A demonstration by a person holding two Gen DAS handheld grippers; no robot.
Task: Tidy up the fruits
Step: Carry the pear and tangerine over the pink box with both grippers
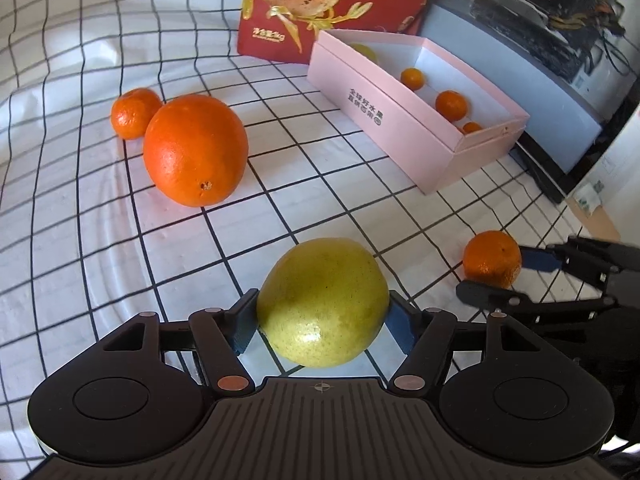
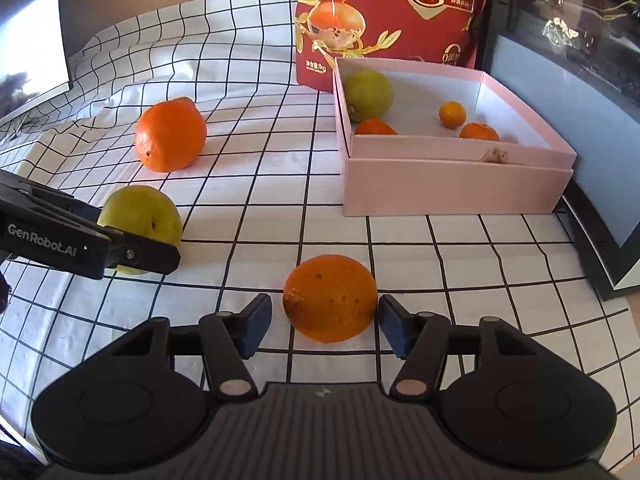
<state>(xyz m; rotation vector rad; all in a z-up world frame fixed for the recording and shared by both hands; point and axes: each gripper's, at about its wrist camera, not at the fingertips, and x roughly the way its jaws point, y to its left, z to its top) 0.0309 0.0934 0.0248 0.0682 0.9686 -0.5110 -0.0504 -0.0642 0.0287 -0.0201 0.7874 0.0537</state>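
Note:
My left gripper [image 1: 323,322] is shut on a yellow-green pear [image 1: 323,302], which rests on the checked cloth; it also shows in the right wrist view [image 2: 140,216]. My right gripper [image 2: 324,322] is open around a mandarin [image 2: 330,298], with a small gap at each pad; the same mandarin shows in the left wrist view [image 1: 493,258]. A large orange [image 1: 195,150] and a small mandarin [image 1: 134,112] lie on the cloth further off. The open pink box [image 2: 456,190] holds another pear [image 2: 368,94] and three small mandarins [image 2: 452,114].
A red fruit bag [image 2: 384,16] stands behind the box. A dark framed panel [image 2: 600,120] leans along the right side. The checked cloth [image 2: 260,184] is wrinkled at the far left, near a screen [image 2: 28,64].

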